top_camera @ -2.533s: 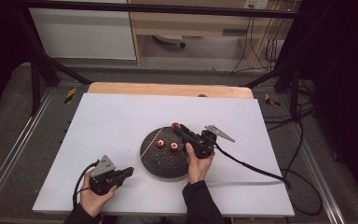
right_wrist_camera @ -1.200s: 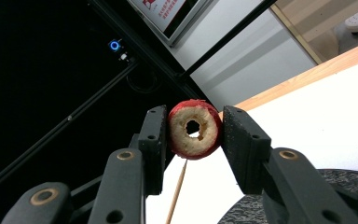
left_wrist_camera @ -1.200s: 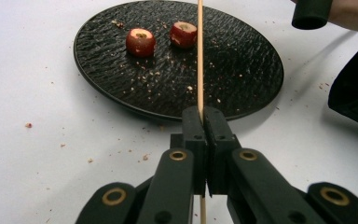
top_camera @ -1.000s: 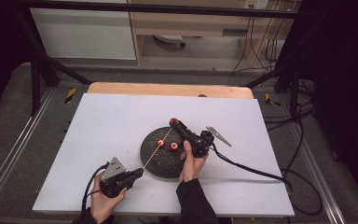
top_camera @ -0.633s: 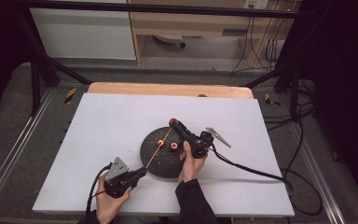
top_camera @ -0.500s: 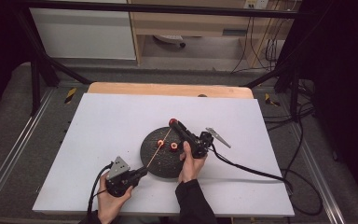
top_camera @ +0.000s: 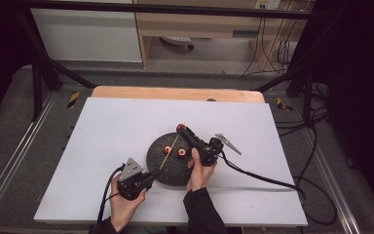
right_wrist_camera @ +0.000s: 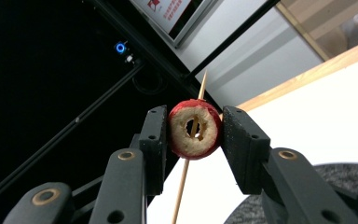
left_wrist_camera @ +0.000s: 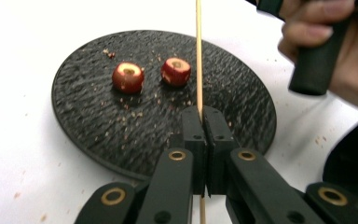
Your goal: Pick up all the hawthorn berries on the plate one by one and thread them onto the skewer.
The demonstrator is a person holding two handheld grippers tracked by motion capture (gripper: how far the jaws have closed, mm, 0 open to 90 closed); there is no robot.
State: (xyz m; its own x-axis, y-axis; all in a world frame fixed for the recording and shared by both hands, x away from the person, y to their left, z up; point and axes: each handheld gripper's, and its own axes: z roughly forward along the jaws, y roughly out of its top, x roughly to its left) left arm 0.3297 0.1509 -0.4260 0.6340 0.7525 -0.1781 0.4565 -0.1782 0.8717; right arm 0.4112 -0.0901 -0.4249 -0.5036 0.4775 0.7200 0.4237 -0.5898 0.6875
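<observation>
We're clamping the skewer in the left gripper, jaws fully pinched on it. The right gripper is squeezing a cored fruit above the plate; the skewer is passing through its hole, apparently. Two more fruits are sitting on the plate.

A white rectangular tabletop has a light wooden edge strip along its far side; beyond it stand a white cabinet at far left and a wooden shelf unit with dangling black cables
</observation>
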